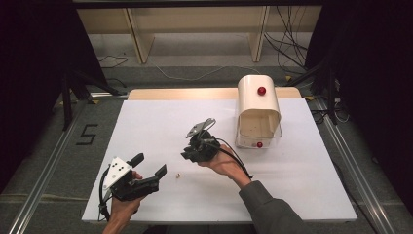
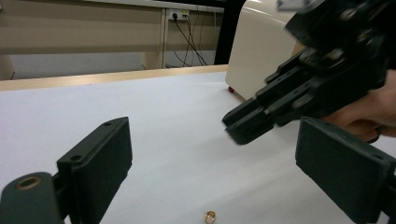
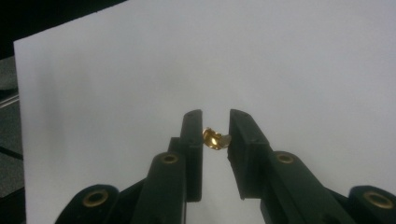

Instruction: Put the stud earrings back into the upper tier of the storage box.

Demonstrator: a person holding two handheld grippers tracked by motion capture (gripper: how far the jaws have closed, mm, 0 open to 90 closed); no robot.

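Observation:
A tiny gold piece [image 1: 178,174] lies on the white table top [image 1: 292,185], between the two grippers. My right gripper [image 1: 185,156] points down and to the left just above it, its jaws a narrow gap apart and holding nothing. In the right gripper view the gold piece [image 3: 215,139] shows through that gap, on the table beyond the right gripper [image 3: 215,121]. My left gripper [image 1: 152,164] stands wide open at the front left, aimed at the piece. The left gripper view has the gold piece [image 2: 210,216] low between the left gripper [image 2: 212,158] jaws and the right gripper [image 2: 240,126] beyond it.
A cream box [image 1: 258,105] with a rounded top stands at the back right, its front open. One red knob [image 1: 261,90] sits on top and another red knob [image 1: 259,144] at its lower front. The cream box [image 2: 257,51] also rises behind the right gripper.

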